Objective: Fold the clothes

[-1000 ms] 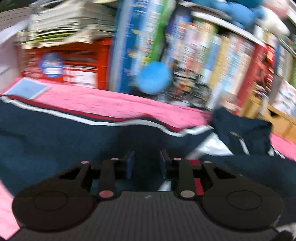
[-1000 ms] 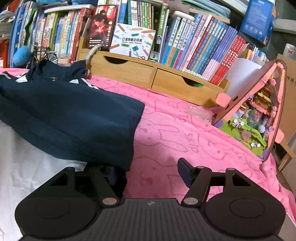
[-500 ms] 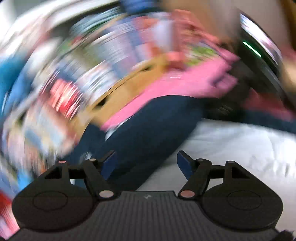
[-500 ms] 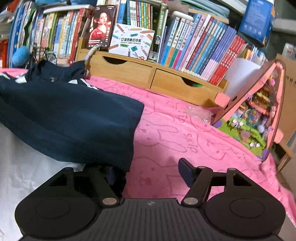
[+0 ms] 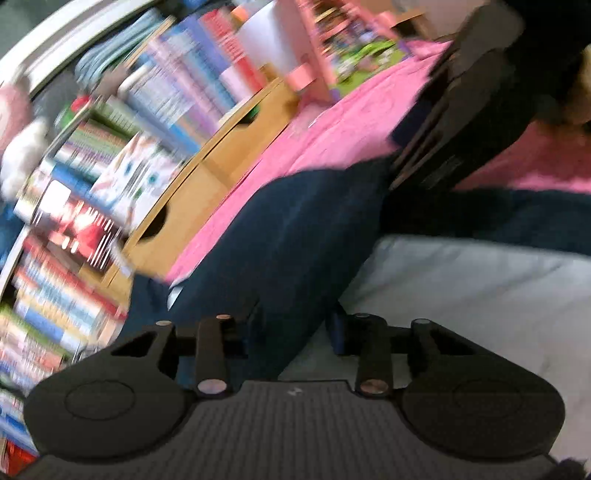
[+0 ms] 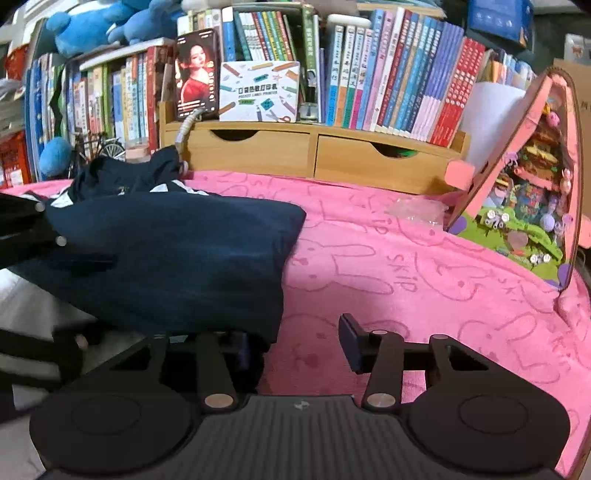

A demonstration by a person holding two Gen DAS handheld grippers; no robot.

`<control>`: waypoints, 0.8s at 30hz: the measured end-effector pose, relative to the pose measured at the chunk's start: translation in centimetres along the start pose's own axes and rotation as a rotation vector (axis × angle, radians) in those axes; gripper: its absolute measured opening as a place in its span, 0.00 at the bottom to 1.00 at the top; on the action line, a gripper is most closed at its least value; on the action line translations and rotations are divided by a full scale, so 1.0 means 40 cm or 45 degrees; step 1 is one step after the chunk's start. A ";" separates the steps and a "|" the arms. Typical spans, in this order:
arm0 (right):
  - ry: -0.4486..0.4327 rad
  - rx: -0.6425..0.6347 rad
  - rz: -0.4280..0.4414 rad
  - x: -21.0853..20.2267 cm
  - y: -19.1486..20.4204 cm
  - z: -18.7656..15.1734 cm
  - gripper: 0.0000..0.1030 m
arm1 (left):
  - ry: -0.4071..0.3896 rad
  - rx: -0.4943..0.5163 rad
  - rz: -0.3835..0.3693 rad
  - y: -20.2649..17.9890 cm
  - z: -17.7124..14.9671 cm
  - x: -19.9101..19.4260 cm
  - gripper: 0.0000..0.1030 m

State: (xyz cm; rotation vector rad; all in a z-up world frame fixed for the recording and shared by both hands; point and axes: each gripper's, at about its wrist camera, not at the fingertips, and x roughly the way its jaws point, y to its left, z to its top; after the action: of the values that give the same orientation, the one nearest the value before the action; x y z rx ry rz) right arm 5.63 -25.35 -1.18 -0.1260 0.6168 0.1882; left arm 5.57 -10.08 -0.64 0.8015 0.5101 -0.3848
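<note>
Swung round since a second ago: left gripper (image 5: pixel 291 325), then facing a red crate and stacked books at the far left, now rolled over and looking across the navy garment (image 6: pixel 177 258) toward the right gripper (image 6: pixel 295 343). Left jaws closing, navy cloth lying between the fingers; through the blur, cannot tell whether the pads press on it. Right gripper barely shifted, jaws closing too, narrower than before; left finger tucked under the garment's near corner, right finger over bare pink blanket (image 6: pixel 424 266), cloth not clamped.

Garment spread over the left half of the blanket, navy fold lying on top of a white layer (image 5: pixel 480 288), collar end bunched at the far edge against the wooden drawer unit (image 6: pixel 314 155). Books (image 6: pixel 399 81) ranked upright on the drawer unit, a small printer box (image 6: pixel 258 92) among them. Pink dollhouse (image 6: pixel 524 192) standing at the blanket's far right corner, well apart from the garment. Blue plush toys (image 6: pixel 81 26) up on the shelf top, far left.
</note>
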 end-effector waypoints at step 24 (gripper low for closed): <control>0.072 0.097 -0.021 0.026 -0.031 -0.005 0.78 | 0.285 -0.396 0.178 0.331 -0.353 -0.165 0.60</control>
State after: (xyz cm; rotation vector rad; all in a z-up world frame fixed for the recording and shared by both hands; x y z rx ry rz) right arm 6.63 -26.46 -1.88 -0.0631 0.6781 0.1454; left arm 2.90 9.96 2.48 0.5765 0.6992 -0.0819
